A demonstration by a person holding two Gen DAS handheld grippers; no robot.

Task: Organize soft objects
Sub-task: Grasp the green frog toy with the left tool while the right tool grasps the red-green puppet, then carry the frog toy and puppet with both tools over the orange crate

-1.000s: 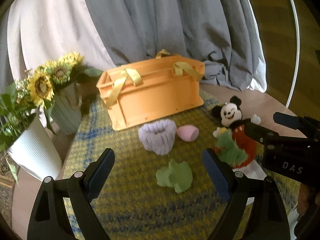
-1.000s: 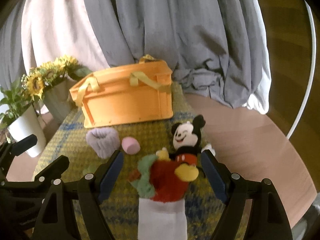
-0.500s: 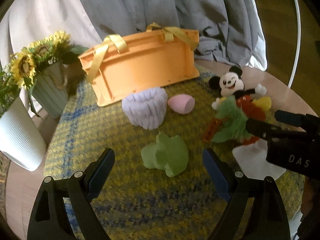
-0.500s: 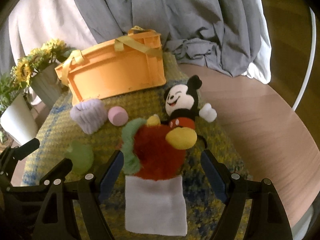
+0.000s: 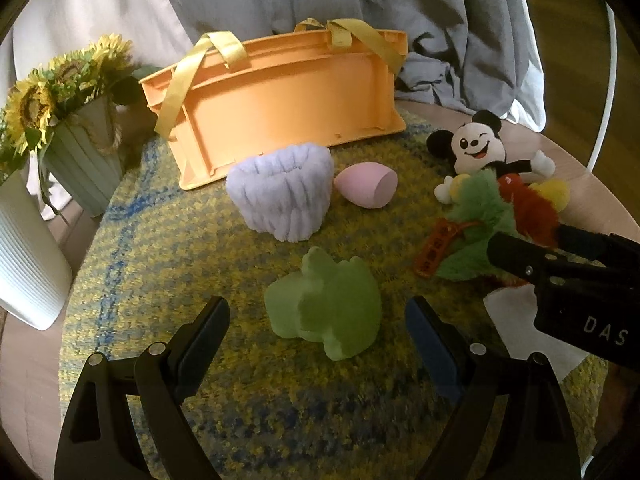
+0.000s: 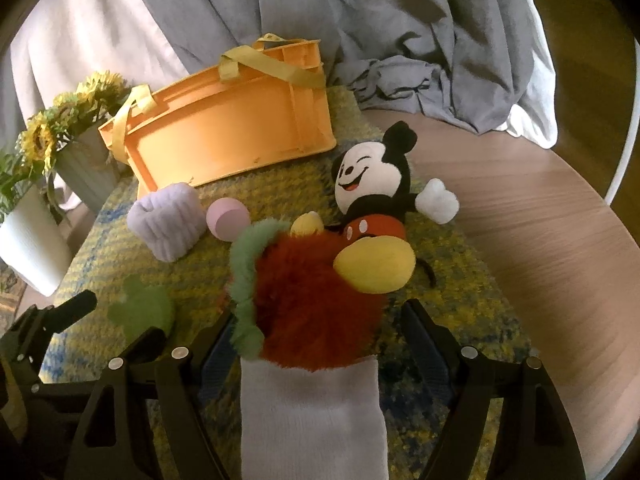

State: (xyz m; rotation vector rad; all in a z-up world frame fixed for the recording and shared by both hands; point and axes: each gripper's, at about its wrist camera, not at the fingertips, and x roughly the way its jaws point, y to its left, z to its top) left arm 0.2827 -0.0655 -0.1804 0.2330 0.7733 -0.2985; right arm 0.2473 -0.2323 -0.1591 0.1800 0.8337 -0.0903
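A green soft sponge (image 5: 326, 312) lies on the yellow-blue mat, just ahead of my open left gripper (image 5: 318, 332); it also shows in the right wrist view (image 6: 140, 312). My open right gripper (image 6: 316, 344) straddles a red and green fuzzy sock (image 6: 304, 312) with a white cuff (image 6: 312, 412). A Mickey Mouse plush (image 6: 372, 196) lies beyond it. A lilac scrunchie band (image 5: 282, 190) and a pink egg sponge (image 5: 366, 184) sit before the orange basket (image 5: 280, 100). In the left wrist view the right gripper's fingers (image 5: 532, 256) reach over the sock (image 5: 484, 224).
A green vase of sunflowers (image 5: 80, 160) and a white ribbed pot (image 5: 28, 256) stand at the left mat edge. Grey cloth (image 6: 400, 40) hangs behind the basket. The bare wooden table (image 6: 540, 240) extends to the right.
Both grippers have moved forward and down. The green sponge now lies close between the left fingers, and the sock sits between the right fingers. Both stayed open.
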